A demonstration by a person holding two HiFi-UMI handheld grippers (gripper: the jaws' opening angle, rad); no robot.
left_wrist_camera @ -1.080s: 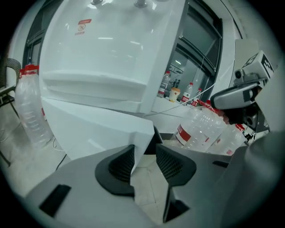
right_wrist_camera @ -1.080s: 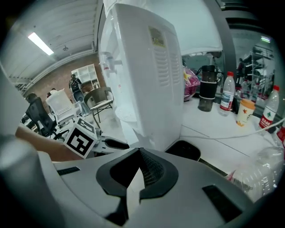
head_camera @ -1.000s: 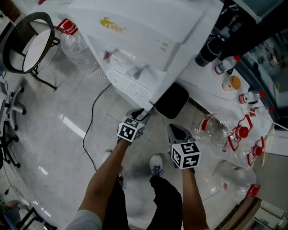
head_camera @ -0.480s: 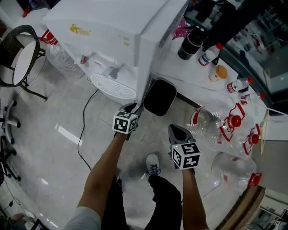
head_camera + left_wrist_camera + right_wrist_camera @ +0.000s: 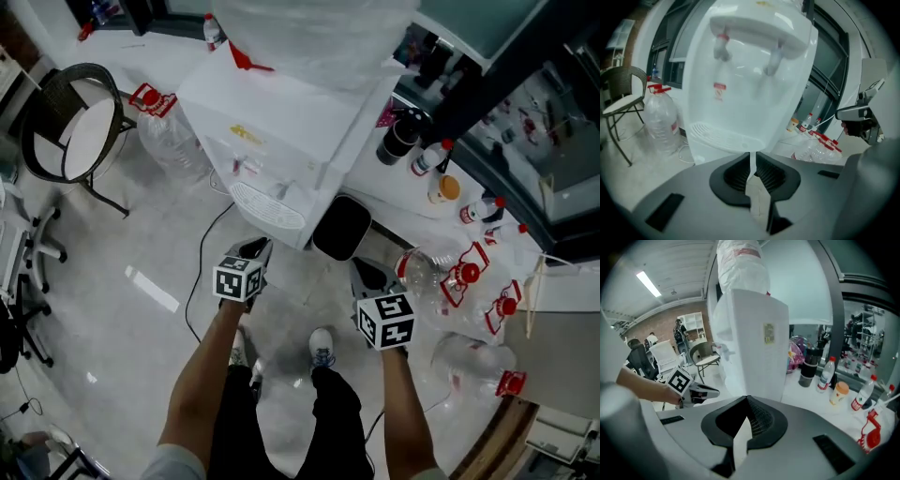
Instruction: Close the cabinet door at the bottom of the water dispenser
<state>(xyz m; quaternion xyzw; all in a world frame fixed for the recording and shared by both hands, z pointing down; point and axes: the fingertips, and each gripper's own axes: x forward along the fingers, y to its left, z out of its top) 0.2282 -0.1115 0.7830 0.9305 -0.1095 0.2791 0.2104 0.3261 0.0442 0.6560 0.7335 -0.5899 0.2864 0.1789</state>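
Note:
The white water dispenser stands on the floor ahead of me with a big bottle on top. The left gripper view shows its taps and drip tray. Its bottom cabinet door is hidden in every view. My left gripper hangs just short of the dispenser's front. Its jaws are closing to a thin slit with nothing between them. My right gripper hovers off the dispenser's right corner, shut and empty. Each gripper shows in the other's view: the left gripper, the right gripper.
A black bin sits against the dispenser's right side. Empty water bottles lie at the right, and one stands at the left. There is a wicker chair far left, a cable on the floor, and a white ledge with cups and bottles.
Both grippers have come up and back from the dispenser's foot. The left one, which was at its lower front corner, has drawn away to the left. The head view now takes in the dispenser's top.

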